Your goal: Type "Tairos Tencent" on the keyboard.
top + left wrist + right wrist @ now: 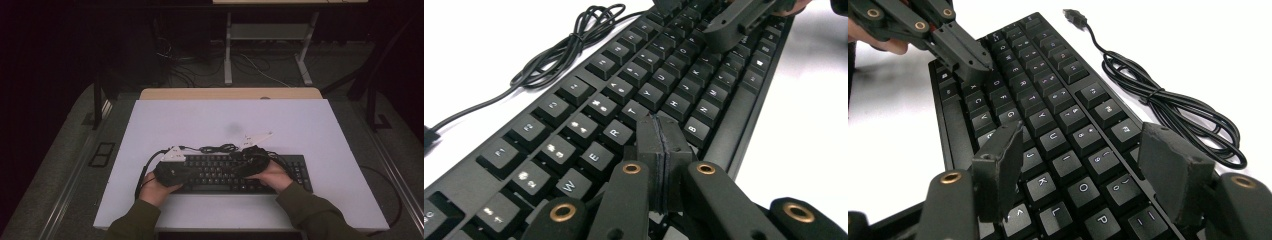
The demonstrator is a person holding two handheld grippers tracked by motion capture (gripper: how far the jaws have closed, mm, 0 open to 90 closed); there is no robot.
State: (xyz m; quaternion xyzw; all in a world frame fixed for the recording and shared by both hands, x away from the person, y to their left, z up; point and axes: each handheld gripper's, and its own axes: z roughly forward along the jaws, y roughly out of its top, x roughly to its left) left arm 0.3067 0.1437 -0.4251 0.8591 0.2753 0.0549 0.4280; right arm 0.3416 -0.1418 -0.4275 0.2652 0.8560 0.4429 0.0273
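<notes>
A black keyboard [227, 175] lies near the front of the white table top [210, 120], and a hand holds a gripper over each end. My left gripper [660, 127] is shut with nothing between its jaws; its tip rests at the keys near T and G. In the right gripper view the left gripper [979, 59] touches the letter keys on the keyboard's [1048, 110] far side. My right gripper [1083, 155] stands open just above the J, K, I and O keys, holding nothing. In the high view the left gripper [192, 172] and right gripper [241, 165] point toward each other.
The keyboard's black cable [220, 148] lies coiled on the table just behind it, its USB plug [1075, 17] loose. A wooden desk edge [230, 93] borders the table's far side. Beyond it are floor cables and another desk's metal legs [228, 55].
</notes>
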